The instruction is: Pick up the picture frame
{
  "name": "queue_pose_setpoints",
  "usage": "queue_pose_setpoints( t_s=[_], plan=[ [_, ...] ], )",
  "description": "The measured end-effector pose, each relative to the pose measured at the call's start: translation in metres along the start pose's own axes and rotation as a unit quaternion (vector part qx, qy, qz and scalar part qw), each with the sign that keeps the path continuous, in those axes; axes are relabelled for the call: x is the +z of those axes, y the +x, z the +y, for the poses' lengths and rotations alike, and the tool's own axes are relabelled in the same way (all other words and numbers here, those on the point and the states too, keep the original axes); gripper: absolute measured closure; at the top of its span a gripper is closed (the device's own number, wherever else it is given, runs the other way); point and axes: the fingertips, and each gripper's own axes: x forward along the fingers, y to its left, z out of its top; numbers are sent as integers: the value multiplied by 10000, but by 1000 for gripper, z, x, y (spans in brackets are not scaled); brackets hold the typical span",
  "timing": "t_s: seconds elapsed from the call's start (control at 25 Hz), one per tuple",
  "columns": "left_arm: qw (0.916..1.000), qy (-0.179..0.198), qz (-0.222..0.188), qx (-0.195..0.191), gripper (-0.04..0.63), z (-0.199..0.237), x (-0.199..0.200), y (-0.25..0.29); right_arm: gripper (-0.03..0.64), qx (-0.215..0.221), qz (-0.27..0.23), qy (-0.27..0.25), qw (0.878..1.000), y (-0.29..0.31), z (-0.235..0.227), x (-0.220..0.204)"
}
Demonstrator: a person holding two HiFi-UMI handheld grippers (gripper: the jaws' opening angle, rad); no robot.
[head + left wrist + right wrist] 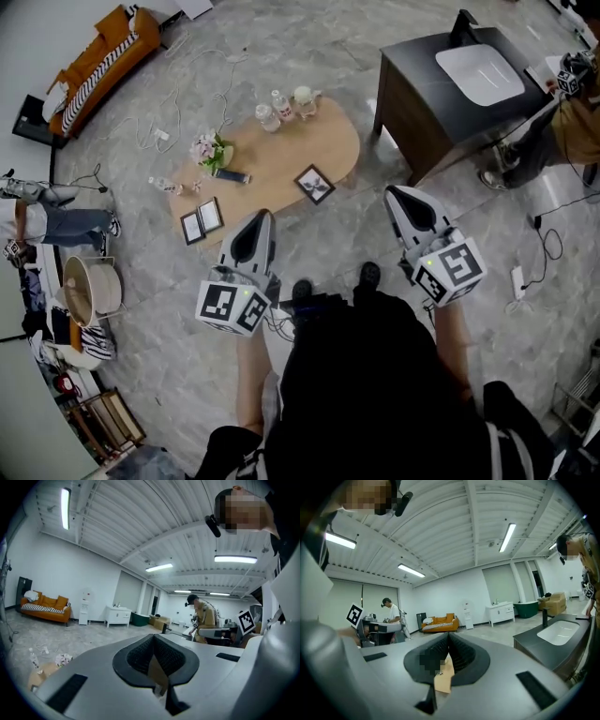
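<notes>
A dark picture frame with a plant print lies near the right end of the oval wooden table. A second, double frame lies at the table's near left edge. My left gripper hangs over the floor just off the table's near edge, between the two frames, jaws shut and empty. To the right of the table my right gripper is also shut with nothing in it. In the left gripper view the left gripper points nearly level across the room. The right gripper does the same in its own view.
On the table stand two bottles, a cup, flowers and a remote. A dark cabinet with a white sink is at the right. Cables, an orange sofa, a basket and other people surround the area.
</notes>
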Motion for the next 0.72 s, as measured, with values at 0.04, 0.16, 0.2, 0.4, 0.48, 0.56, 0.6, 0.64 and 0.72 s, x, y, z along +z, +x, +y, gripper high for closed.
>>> queue_pose_setpoints(
  t_s=[0.04,0.16,0.2,0.4,0.48,0.56,0.6,0.64,0.72],
  plan=[
    [10000,-26,0,90,581,-4,-2,2,604,88,26,-8,10000,-1,-5,0],
    [9996,-75,20,288,581,-11,-7,7,604,247,106,15,9996,-1,-19,-5],
    [9994,-93,39,323,581,-13,-9,7,604,271,139,41,9995,0,-22,-6],
    [9982,-301,173,484,581,-8,-20,2,604,467,293,160,9984,12,-22,-15],
    [9975,-435,215,519,581,-1,-28,2,604,559,387,187,9975,21,-19,-21],
    [9968,-547,253,531,581,8,-35,5,604,619,495,205,9966,31,-18,-28],
    [9963,-611,259,537,581,13,-37,7,604,638,543,205,9963,37,-17,-30],
    [9958,-685,261,546,581,19,-39,10,604,652,583,200,9960,42,-17,-32],
    [9946,-832,257,565,581,33,-41,17,604,661,654,175,9955,54,-17,-33]
  ],
)
